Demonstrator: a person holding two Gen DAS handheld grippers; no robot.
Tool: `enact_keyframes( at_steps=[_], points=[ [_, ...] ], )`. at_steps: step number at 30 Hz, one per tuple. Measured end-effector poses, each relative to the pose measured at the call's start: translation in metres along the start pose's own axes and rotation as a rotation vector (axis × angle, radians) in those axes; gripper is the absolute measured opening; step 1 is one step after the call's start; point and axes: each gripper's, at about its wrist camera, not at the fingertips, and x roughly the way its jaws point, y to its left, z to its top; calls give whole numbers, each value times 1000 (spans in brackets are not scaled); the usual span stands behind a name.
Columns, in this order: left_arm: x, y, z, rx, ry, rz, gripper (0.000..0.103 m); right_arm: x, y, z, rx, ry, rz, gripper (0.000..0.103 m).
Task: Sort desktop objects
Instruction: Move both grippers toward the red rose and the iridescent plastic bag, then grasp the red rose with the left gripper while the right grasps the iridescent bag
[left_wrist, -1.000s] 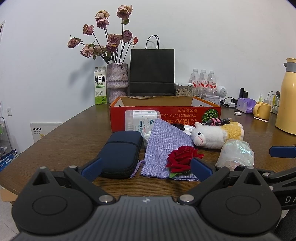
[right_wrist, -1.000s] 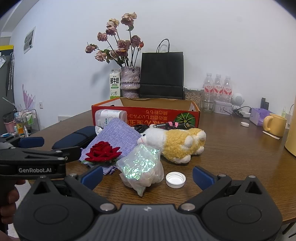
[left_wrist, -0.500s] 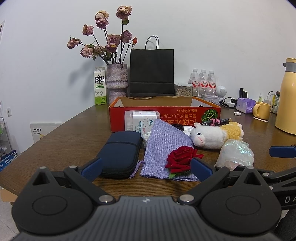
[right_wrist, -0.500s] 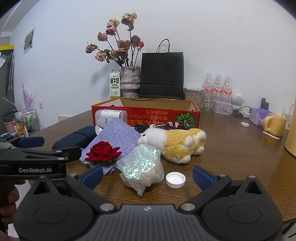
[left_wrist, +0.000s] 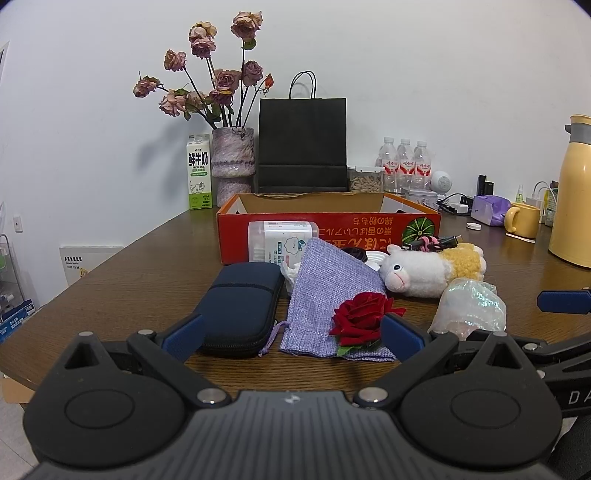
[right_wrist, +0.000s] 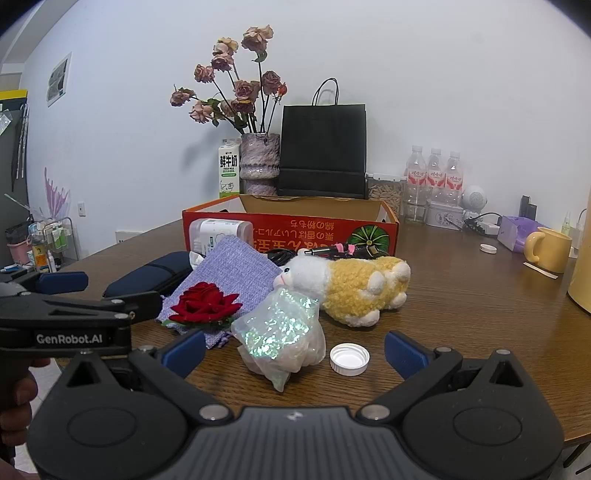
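Both tongs are hovering low over the near edge of the brown wooden surface (left_wrist: 110, 295), each with its blue-padded fingers spread wide and holding nothing. Ahead of the left tongs (left_wrist: 291, 334), a navy zip case (left_wrist: 242, 306) is lying just beyond the left finger, and a lilac woven pouch (left_wrist: 325, 291) is lying beside it, between the fingers, with a red fabric rose (left_wrist: 364, 317) sitting on its near corner, close to the right finger. Behind the pouch, a clear plastic tub with a white label (left_wrist: 282, 245) is lying on its side against the front wall of the red cardboard box (left_wrist: 369, 229), whose top is standing open. Ahead of the right tongs (right_wrist: 293, 350), an iridescent plastic bag (right_wrist: 282, 338) is sitting between the fingers, and a white bottle cap (right_wrist: 349, 358) is lying just beside it, toward the right finger. Beyond the bag and touching it, a white and yellow plush sheep (right_wrist: 351, 286) is lying on its side, with a bundle of dark cables (right_wrist: 343, 251) behind it near the box. The left tongs are showing at the left edge of the right wrist view, a person's hand (right_wrist: 16, 410) gripping the handle. Far behind the box, a black paper bag (left_wrist: 302, 142), a vase of dried roses (left_wrist: 233, 164) and a milk carton (left_wrist: 198, 171) are standing against the wall.
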Motion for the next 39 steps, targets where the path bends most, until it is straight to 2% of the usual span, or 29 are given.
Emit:
enact_keyframes(
  at_steps=[15,22,24,28,30,32,35,39],
  points=[
    [11,-7,6,54,-2,-49,103,11,-10,1,4,29,22,103],
    [25,-15,16,115,9,-147,102,26,-20,2,-14,59,82,97],
    [30,-18,19,130,17,-170,98,31,-20,3,-25,63,93,97],
    [44,-21,21,126,61,-199,80,39,-19,3,-46,64,117,86],
    [50,-20,21,103,92,-220,73,41,-18,2,-53,64,123,85],
    [55,-18,21,82,119,-236,65,42,-17,3,-59,65,133,70],
    [59,-15,20,49,153,-271,52,44,-17,3,-62,69,150,57],
    [61,-12,21,15,168,-287,46,45,-18,5,-59,61,155,50]
  ],
)
